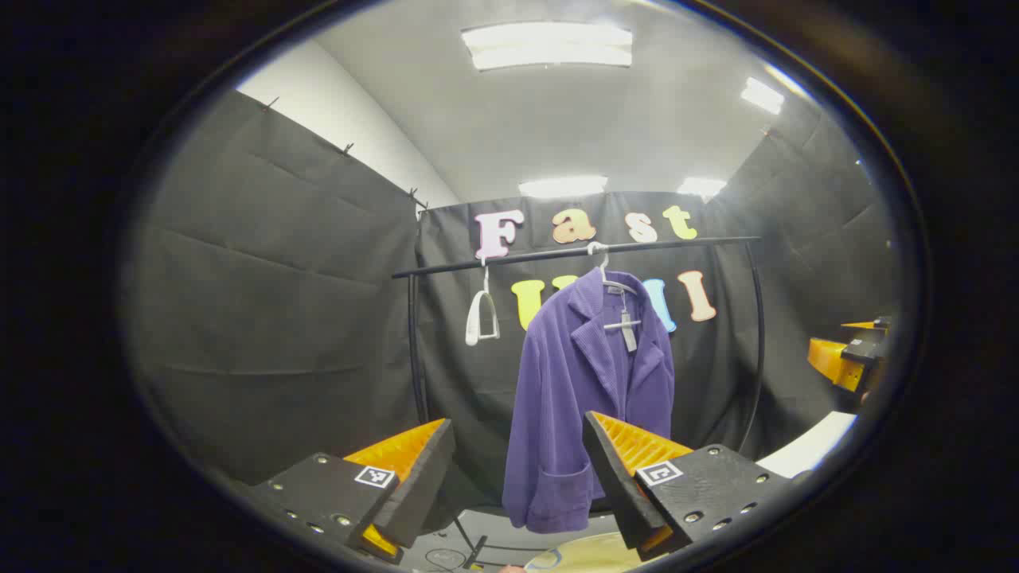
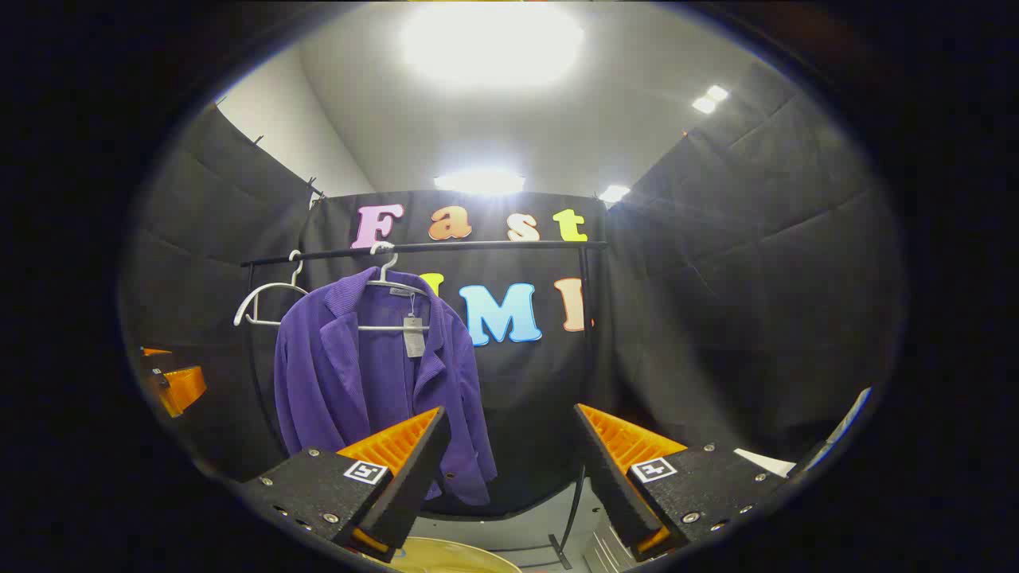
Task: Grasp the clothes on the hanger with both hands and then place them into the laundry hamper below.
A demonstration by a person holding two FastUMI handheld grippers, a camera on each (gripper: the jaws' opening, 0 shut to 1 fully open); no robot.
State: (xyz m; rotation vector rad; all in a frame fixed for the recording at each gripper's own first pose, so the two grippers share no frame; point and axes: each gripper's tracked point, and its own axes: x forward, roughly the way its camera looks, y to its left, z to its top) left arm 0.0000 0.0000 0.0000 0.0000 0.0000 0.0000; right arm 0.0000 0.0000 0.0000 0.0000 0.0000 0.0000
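A purple jacket (image 1: 577, 382) hangs on a white hanger (image 1: 611, 282) from a black rail (image 1: 573, 252), a tag dangling at its collar. In the right gripper view the same jacket (image 2: 358, 382) hangs left of centre on its hanger (image 2: 390, 278). My left gripper (image 1: 517, 477) is open, well short of the jacket, with the hem showing between its fingers. My right gripper (image 2: 509, 469) is open too, off to the jacket's right and apart from it. A pale round hamper rim (image 1: 585, 553) peeks below, and also (image 2: 446, 557) under the right gripper.
An empty white hanger (image 1: 482, 314) hangs at the rail's left end, seen as well as the spare hanger (image 2: 267, 302). The rack's black upright (image 1: 756, 350) stands at the right. The other gripper (image 1: 848, 358) shows at the far right, and its counterpart (image 2: 171, 382) at the far left.
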